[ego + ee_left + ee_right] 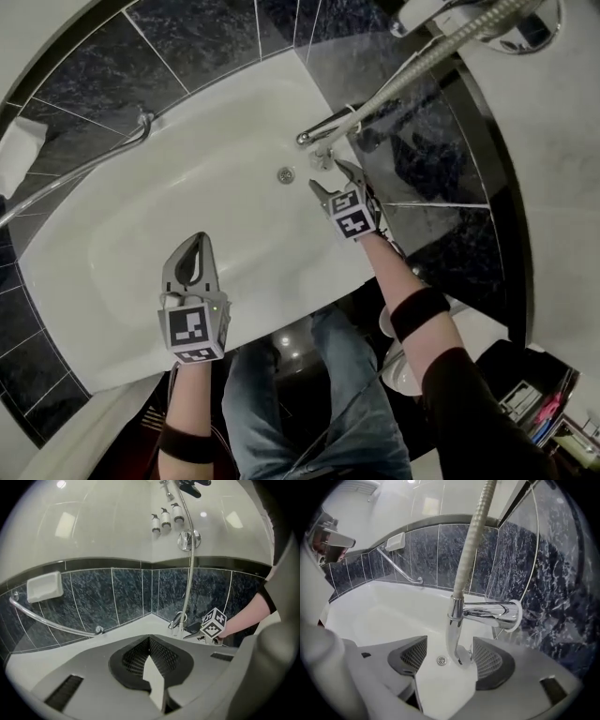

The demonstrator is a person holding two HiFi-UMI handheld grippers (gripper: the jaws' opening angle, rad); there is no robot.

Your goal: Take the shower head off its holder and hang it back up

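Jaws: left gripper (199, 242) has its pads together, nothing btwn; right gripper (335, 178) is spread wide, pads bare, clamped on nothing.

Item: dark-and-chrome hand shower head (191, 484).
Loc.: high on the pale glossy wall (103, 527), seemingly seated in its holder (holder itself not made out), well above both grippers; partly cut by the frame edge.

Risks (judged):
- Right gripper's open jaws frame the foot of the ribbed metal shower hose (471, 541) where it joins the chrome tap spout (487, 613). Closing there grabs plumbing, not the head.
- Snagging or tugging the hose could drag the head off its seat & drop it into the white bathtub (187, 169).
- Smooth handle may slip in the pads on the reach up.
- Left gripper, closed, can't steady anything.

Orientation: head appears to jut out from wall over tub; exact facing not legible. Long axis probably continues the hose line upward, but too little shows to settle it. Hose hangs near-straight down to the tap.

Surrounds: dark marbled wall tiles (93, 597), chrome grab rail (47, 620).
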